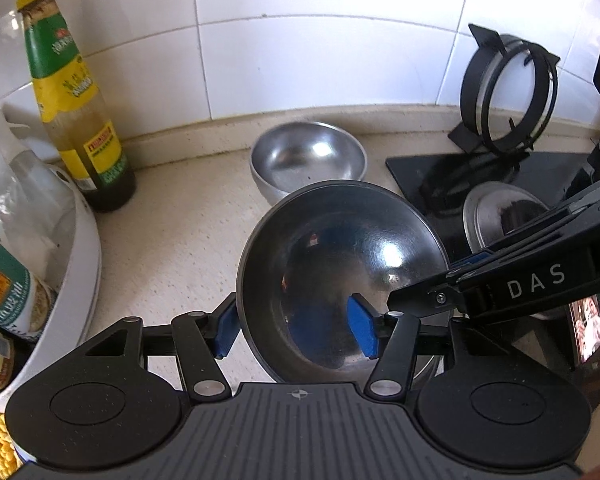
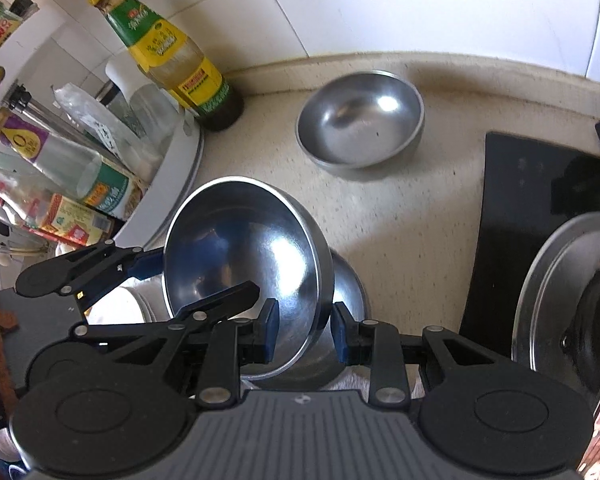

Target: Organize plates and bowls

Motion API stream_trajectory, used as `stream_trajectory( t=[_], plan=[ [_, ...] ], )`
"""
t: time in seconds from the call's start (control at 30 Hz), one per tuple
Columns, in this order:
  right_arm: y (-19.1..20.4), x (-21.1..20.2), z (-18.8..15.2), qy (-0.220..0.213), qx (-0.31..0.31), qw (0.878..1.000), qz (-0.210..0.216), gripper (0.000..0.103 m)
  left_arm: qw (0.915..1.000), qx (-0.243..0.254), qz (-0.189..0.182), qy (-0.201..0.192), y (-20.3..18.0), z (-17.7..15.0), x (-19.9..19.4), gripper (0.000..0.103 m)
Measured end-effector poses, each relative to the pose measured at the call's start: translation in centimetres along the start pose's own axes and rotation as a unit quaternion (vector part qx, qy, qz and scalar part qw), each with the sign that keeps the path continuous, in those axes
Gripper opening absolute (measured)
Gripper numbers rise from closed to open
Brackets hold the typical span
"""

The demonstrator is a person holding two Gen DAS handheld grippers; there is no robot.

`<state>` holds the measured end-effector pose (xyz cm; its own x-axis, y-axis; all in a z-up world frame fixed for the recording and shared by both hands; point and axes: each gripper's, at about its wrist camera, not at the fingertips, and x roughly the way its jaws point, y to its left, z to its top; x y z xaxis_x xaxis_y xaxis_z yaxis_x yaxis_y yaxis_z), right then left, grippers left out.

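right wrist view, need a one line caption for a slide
Both tools straddle the rim of a tilted steel bowl, a second steel bowl behind.

A yellow-capped sauce bottle (image 1: pixel 78 96) stands by the tiled wall (image 1: pixel 300 40), beside a white condiment rack (image 2: pixel 168 184); black stovetop (image 1: pixel 460 172) opposite.

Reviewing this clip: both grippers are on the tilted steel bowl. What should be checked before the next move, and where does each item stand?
1. Left gripper straddles the tilted bowl rim, one pad outside and one inside: ok.
2. Right gripper straddles the opposite rim: ok.
3. Either grip firmly clamped on the wall: cannot tell.
4. Second bowl near the wall sits upright, open for stacking: ok.
5. Sauce bottle stands apart from the second bowl: ok.
6. Lower bowl beneath the tilted bowl is free of it: cannot tell.
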<state>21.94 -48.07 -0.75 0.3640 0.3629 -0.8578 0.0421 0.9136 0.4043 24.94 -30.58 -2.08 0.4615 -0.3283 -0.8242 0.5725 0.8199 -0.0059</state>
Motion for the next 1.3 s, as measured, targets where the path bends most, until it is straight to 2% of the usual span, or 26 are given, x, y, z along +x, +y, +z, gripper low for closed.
stream_trajectory(
  t=[0.43,0.73,1.0,1.3],
  plan=[
    [-0.3,1.3,-1.0,0.035,0.0,0.999,-0.009,0.048,0.9996,0.009,-0.008,0.027,-0.8,-1.3,1.1,0.064],
    [-0.2,1.6,-0.6,0.037,-0.008,0.999,-0.017,0.048,0.9993,0.001,-0.013,0.034,-0.3,-1.4,1.7,0.061],
    [-0.3,1.1,-0.5,0.034,-0.014,0.999,-0.037,0.05,0.9996,0.006,-0.006,0.026,-0.3,-1.2,1.5,0.061],
    [-0.8,-0.5,-0.3,0.019,-0.011,0.999,-0.04,0.05,0.9999,0.0,0.006,0.013,0.7,-0.7,0.7,0.063]
  ],
)
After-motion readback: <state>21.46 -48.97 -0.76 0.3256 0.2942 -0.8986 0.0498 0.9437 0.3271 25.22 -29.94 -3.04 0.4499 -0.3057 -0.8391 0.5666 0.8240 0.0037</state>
